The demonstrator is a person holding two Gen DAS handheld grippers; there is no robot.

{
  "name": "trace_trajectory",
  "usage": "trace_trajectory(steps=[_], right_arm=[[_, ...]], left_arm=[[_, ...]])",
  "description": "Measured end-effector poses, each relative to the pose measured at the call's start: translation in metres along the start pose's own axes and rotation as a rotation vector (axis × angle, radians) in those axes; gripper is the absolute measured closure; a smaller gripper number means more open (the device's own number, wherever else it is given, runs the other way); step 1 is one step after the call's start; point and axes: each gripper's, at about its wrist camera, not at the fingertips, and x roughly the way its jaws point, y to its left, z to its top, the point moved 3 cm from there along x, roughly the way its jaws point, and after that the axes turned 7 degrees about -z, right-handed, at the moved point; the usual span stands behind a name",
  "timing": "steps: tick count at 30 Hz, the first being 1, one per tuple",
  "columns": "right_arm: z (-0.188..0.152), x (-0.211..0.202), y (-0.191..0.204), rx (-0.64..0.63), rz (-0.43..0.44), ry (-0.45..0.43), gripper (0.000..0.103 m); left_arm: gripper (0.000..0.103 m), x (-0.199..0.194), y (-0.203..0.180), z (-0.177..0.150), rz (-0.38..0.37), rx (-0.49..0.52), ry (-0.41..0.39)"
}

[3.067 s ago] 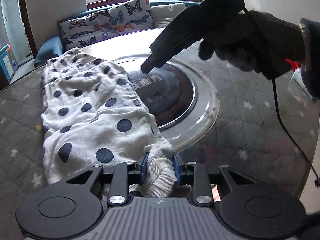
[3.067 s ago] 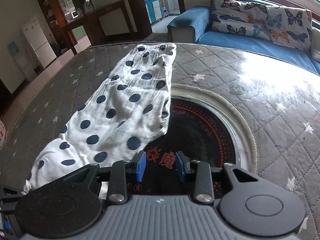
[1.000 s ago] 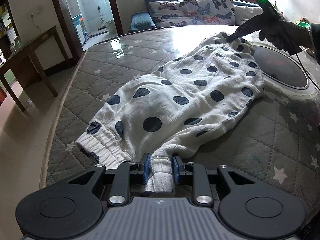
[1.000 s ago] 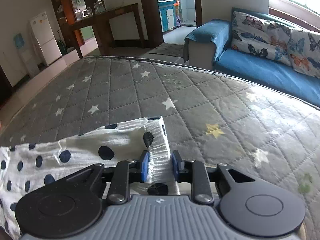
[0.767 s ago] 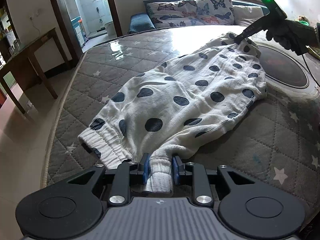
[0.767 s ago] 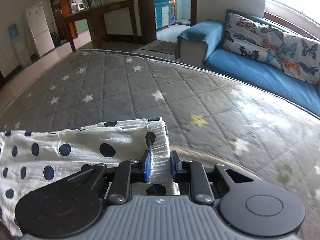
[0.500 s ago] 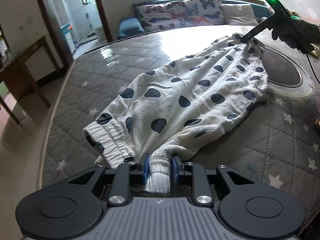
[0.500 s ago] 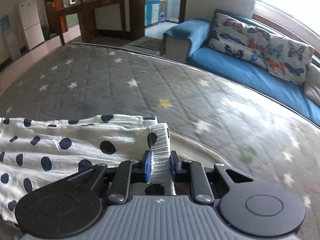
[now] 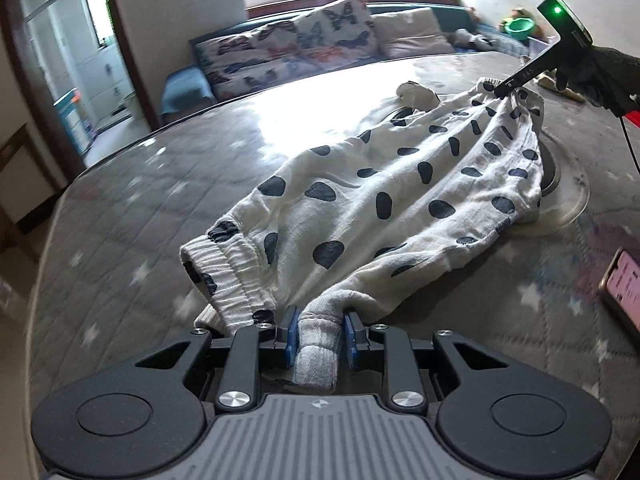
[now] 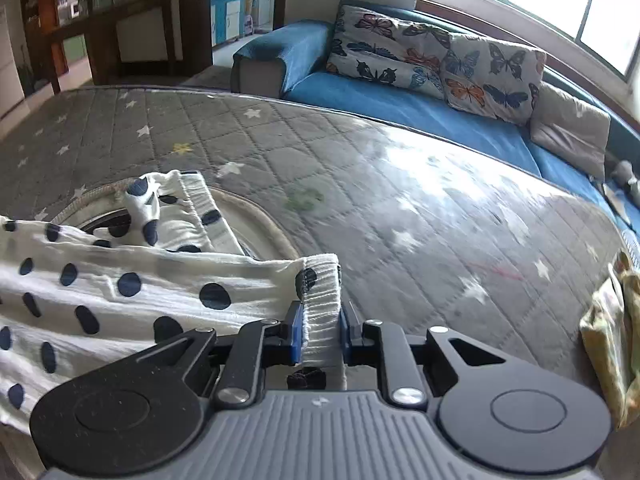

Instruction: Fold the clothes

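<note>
Here the left gripper [image 9: 319,336] is clamped on a ribbed cuff of the polka-dot trousers [image 9: 400,188], and the right gripper [image 10: 320,330] pinches their waistband [image 10: 322,280] at the far end. The trousers stretch across the quilted table [image 9: 160,184]. Keeping them evenly taut should lay the fold flat.

The large round surface [image 9: 168,184] is covered by a grey quilted cloth with small stars. In its middle there is a dark round plate with a pale ring [image 9: 568,200] around it. The white trousers with dark blue dots [image 9: 400,200] lie partly on the cloth and partly over this plate. A phone with a pink screen [image 9: 624,284] lies near the right edge.
</note>
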Motion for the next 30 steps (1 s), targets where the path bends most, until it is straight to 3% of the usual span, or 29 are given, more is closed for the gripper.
trace_trajectory(steps=[5, 10, 17, 22, 30], right_arm=[[-0.008, -0.001, -0.014, 0.039, 0.062, 0.008, 0.084], [-0.011, 0.004, -0.015, 0.042, 0.079, 0.009, 0.079], [0.005, -0.007, -0.026, 0.131, 0.107, -0.074, 0.075], [0.027, 0.007, -0.006, 0.119, 0.170, -0.070, 0.075], [0.041, 0.052, 0.035, 0.097, 0.207, 0.003, 0.075]], left_arm=[[0.074, 0.014, 0.005, 0.010, 0.001, 0.025, 0.019], [0.065, 0.003, 0.008, 0.009, 0.011, 0.029, 0.012], [0.056, -0.028, 0.017, 0.010, 0.049, -0.046, -0.048], [0.056, -0.036, 0.033, 0.021, 0.055, -0.126, -0.103], [0.049, -0.006, 0.053, 0.035, 0.076, -0.184, -0.087]])
